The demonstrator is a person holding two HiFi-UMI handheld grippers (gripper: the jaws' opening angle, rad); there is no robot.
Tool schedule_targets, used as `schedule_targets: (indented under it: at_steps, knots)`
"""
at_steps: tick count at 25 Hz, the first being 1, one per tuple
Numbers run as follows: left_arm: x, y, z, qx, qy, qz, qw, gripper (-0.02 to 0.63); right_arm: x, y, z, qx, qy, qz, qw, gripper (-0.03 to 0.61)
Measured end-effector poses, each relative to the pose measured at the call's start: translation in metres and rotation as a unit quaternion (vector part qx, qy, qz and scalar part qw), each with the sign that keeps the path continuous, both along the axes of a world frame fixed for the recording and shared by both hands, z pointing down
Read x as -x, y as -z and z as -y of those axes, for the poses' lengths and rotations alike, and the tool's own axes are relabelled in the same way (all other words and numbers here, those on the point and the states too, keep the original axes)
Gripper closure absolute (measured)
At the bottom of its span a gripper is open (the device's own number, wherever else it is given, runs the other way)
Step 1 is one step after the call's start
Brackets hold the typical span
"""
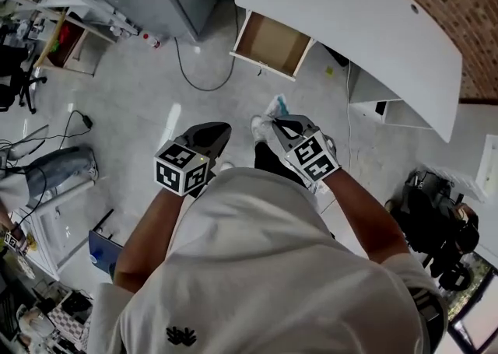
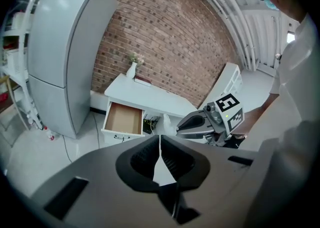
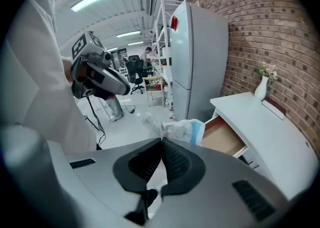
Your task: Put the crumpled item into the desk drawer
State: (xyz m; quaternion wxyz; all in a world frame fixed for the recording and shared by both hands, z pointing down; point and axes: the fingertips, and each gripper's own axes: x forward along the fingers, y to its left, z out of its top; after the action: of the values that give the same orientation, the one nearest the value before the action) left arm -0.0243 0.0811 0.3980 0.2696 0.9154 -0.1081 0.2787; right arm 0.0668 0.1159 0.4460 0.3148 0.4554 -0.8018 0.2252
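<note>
Holding a crumpled wrapper, white with some blue, the right gripper has its fingers clenched on the lower edge of it. The crumpled wrapper is in the air near the open drawer, short of its front and over the floor. The drawer stands pulled out from under the white worktop and shows a brown bottom. The left gripper hangs farther from the drawer, fingers pressed together with nothing between them.
</note>
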Motion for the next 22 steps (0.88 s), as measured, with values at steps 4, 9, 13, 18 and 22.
schedule_targets:
  at_steps: [4,9,13,18,22]
  knots:
    - [-0.036,0.000,0.035,0.005,0.033,0.003,0.9994,0.583,-0.045,-0.024,0.058,0.006,0.051,-0.033,0.998,0.549]
    - [-0.049,-0.014,0.066,0.015,0.076,0.008,0.9970,0.583,-0.072,-0.071,0.129,0.008,0.122,-0.088,0.989,0.549]
    - [-0.049,-0.022,0.080,0.030,0.098,0.017,0.9945,0.583,-0.090,-0.119,0.181,0.014,0.166,-0.141,0.976,0.549]
    - [-0.030,-0.031,0.106,0.045,0.137,0.027,0.9892,0.583,-0.102,-0.184,0.244,0.033,0.191,-0.194,0.962,0.549]
    - [-0.026,-0.050,0.112,0.062,0.163,0.032,0.9841,0.583,-0.117,-0.237,0.280,0.056,0.213,-0.233,0.947,0.549]
